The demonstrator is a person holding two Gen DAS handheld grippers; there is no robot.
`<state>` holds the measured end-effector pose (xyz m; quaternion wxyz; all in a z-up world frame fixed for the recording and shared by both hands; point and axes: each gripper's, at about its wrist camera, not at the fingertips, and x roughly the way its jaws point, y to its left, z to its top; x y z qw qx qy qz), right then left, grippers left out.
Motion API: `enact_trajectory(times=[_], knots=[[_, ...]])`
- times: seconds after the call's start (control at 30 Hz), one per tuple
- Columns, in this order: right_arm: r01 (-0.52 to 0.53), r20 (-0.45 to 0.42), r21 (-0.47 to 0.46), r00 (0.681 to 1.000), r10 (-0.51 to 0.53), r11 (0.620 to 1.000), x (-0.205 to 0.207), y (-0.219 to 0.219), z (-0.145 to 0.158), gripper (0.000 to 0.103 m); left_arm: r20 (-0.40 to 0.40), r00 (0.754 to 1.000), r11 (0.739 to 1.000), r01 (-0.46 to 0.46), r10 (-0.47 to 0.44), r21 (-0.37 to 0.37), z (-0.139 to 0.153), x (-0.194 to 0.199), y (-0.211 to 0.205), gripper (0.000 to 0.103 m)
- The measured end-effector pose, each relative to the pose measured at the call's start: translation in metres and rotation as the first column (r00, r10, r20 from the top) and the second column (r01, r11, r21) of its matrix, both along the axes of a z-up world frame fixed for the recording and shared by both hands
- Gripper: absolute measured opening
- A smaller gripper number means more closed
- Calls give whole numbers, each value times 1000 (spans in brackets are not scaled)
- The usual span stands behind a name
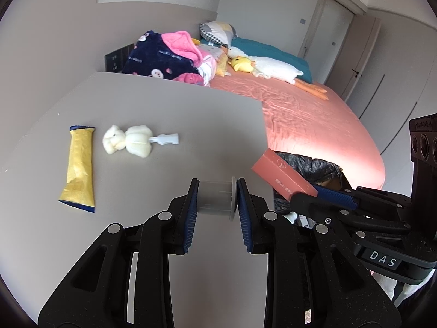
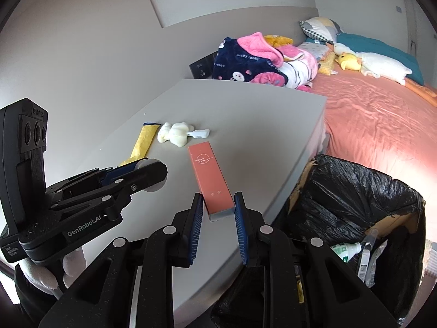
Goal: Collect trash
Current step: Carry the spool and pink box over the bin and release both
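Grey worktop (image 2: 259, 125) beside bed: yellow sachet (image 1: 79, 164) and cream wad (image 1: 127, 142) remain. Bin (image 2: 355, 191) holds bottles (partly filled). Left tool (image 1: 215, 195) clamps clear cup (image 1: 215, 196); right tool (image 2: 218, 207) grips pink box (image 2: 211, 177).

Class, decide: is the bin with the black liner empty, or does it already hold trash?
Not empty. The black-lined bin already holds a white bottle and a clear bottle.

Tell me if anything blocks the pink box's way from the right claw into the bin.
Nothing visible does. The right claw grips the pink box near the table edge, and the black-lined bin stands open just to its right, below table height. Bottles lie at the bottom of the bin, but its mouth is free.
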<state>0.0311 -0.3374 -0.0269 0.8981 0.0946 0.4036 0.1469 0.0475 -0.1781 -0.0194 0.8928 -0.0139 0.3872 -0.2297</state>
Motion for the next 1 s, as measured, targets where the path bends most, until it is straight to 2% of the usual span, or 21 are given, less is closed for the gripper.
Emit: enact_trajectory(times=[1.0], knots=[[169, 10, 12, 986, -169, 986, -41, -82, 3, 25, -24, 985, 985, 170, -170, 3, 1, -18, -86, 27]])
